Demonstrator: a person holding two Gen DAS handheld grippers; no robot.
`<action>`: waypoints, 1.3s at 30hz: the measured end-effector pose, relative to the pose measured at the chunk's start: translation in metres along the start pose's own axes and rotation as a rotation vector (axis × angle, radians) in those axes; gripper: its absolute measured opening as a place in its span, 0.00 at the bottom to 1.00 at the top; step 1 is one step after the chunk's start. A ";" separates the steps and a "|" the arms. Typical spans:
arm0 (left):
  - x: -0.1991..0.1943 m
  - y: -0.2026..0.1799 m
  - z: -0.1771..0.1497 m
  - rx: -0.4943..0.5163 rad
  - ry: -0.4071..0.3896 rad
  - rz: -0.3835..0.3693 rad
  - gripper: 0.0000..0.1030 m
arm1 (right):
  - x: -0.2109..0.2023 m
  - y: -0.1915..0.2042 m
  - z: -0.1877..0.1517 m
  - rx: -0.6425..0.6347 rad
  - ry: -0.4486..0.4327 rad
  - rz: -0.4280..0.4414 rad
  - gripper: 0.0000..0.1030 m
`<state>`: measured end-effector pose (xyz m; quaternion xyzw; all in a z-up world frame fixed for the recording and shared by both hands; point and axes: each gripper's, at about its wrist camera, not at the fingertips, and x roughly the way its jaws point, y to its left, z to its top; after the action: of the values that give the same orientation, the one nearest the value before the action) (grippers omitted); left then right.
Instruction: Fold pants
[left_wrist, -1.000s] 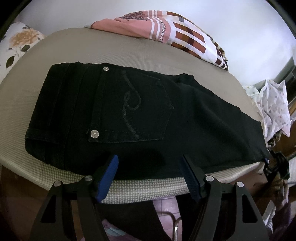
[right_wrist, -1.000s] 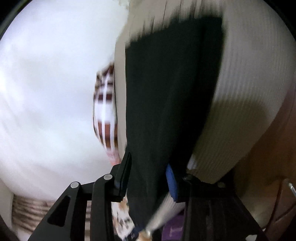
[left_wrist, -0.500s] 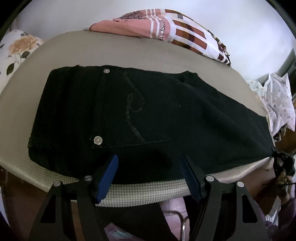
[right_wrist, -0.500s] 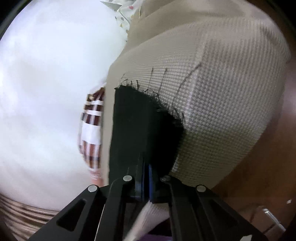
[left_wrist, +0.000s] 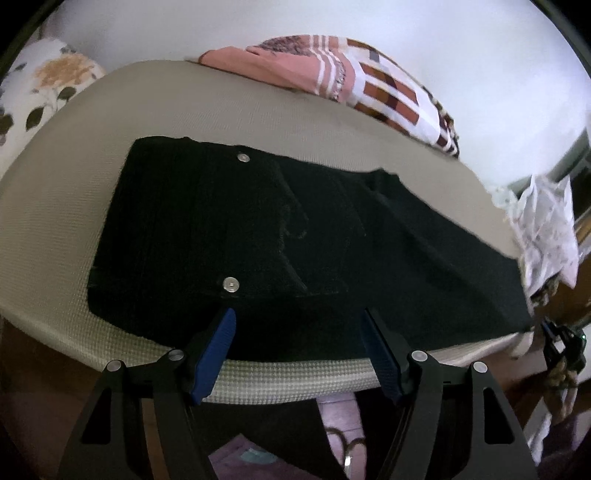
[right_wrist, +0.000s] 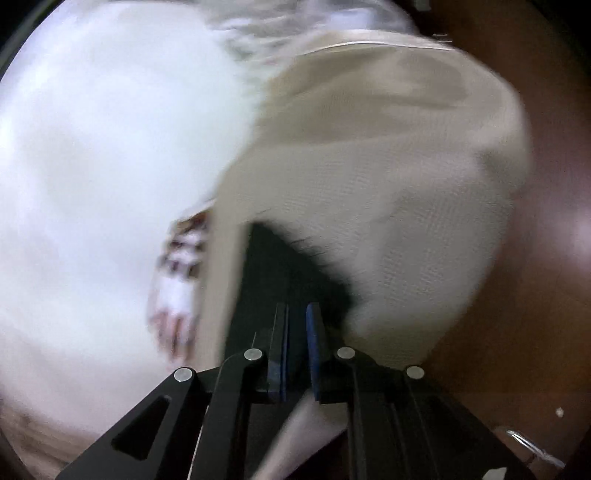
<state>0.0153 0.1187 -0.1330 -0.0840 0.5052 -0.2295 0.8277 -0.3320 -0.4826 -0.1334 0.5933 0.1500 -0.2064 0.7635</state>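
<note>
Nearest in the left wrist view, the left gripper (left_wrist: 297, 332) hangs over the near edge of the bed (left_wrist: 66, 206) with its blue pads (left_wrist: 214, 350) spread wide and nothing between them, their tips just over the near hem of the pants (left_wrist: 258, 240). The pants lie flat across the bed, waist end to the left with two metal rivets (left_wrist: 231, 284) showing at the pocket, the legs running off to the right. At that far right end the right gripper (right_wrist: 297, 334) is nearly closed, its pads pinching the frayed dark cuff, though that view is smeared by motion. The cloth looks like thick black denim, so it is probably fairly heavy, limp but with enough body to hold a crease, rough and not slippery, and in no way fragile; a firm pinch at the doubled cuff or the waistband seam should carry it better than a single layer mid-leg. Beyond the pants lie a pink and checked cloth (left_wrist: 332, 70) at the far edge and a flowered pillow (left_wrist: 48, 85) at far left. Compared with half a second ago, the left gripper has drawn a little closer to the waist end, its opening unchanged, while the right gripper, already clamped on the cuff then, has swung, and less of the cuff shows ahead of its pads.
</note>
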 end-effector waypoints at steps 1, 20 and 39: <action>-0.002 0.002 0.000 -0.011 -0.001 -0.016 0.68 | 0.007 0.017 -0.008 -0.065 0.057 0.021 0.12; 0.004 0.014 -0.005 -0.036 -0.003 -0.017 0.68 | 0.180 0.075 -0.210 0.011 0.772 0.119 0.37; 0.000 0.030 -0.003 -0.089 -0.015 -0.023 0.68 | 0.179 0.085 -0.238 -0.110 0.782 0.048 0.02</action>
<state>0.0216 0.1456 -0.1458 -0.1283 0.5076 -0.2158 0.8242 -0.1308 -0.2591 -0.2064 0.5887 0.4266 0.0615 0.6838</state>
